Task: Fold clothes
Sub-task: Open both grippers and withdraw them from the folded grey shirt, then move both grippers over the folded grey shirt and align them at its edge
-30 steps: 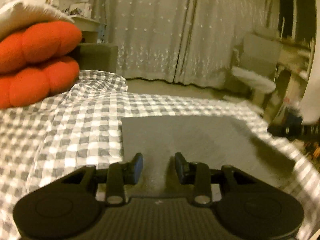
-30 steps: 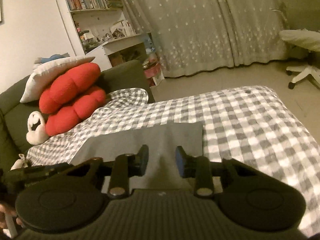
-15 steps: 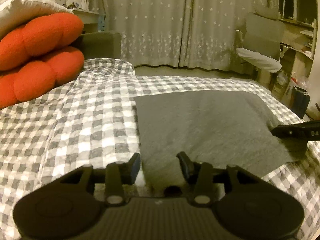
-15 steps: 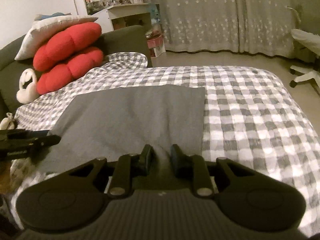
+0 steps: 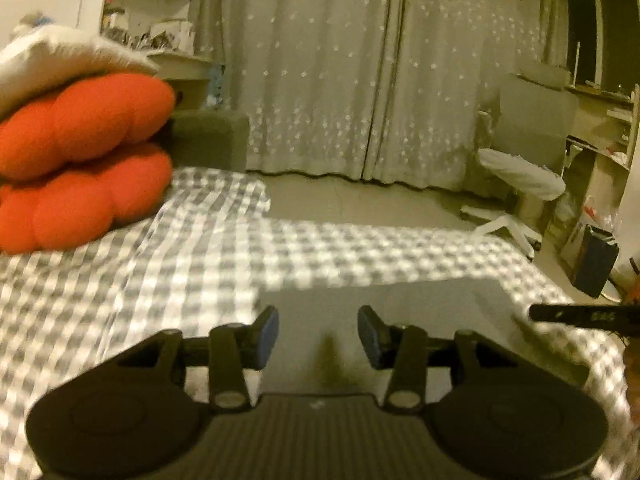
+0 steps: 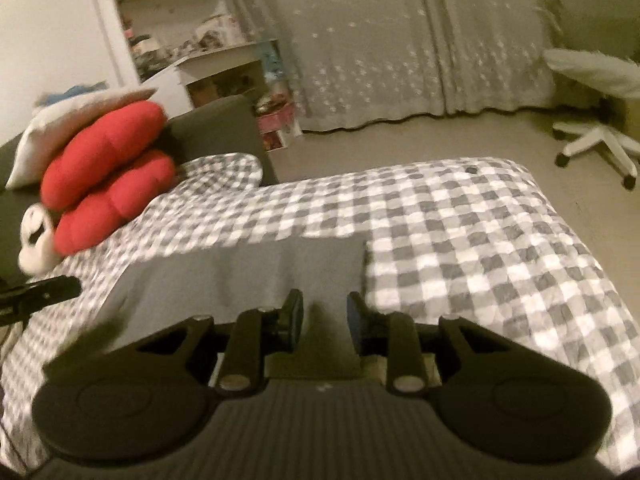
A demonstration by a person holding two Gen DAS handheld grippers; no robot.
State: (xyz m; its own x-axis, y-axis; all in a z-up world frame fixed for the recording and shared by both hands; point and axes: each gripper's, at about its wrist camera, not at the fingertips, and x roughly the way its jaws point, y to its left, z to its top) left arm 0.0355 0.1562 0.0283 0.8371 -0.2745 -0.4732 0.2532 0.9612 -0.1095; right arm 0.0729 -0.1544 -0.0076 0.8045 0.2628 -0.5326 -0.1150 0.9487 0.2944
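A flat grey garment (image 5: pixel 384 304) lies on the grey-and-white checked bed cover (image 5: pixel 168 264). It also shows in the right wrist view (image 6: pixel 256 276). My left gripper (image 5: pixel 318 334) is open over the garment's near left edge, holding nothing. My right gripper (image 6: pixel 323 320) is open over the garment's near right part, close to its right edge, holding nothing. The right gripper's tip (image 5: pixel 576 315) shows at the right of the left wrist view. The left gripper's tip (image 6: pixel 40 294) shows at the left of the right wrist view.
Red cushions (image 5: pixel 80 168) under a white pillow (image 5: pixel 52 68) sit at the bed's far left, with a white plush toy (image 6: pixel 34 240). A white office chair (image 6: pixel 592 120), curtains (image 5: pixel 360 80), a bookshelf (image 6: pixel 192 20) and floor lie beyond the bed.
Both grippers have lifted and drawn back from the garment's near edge. The right jaws, nearly closed half a second ago, have opened. The garment lies flat.
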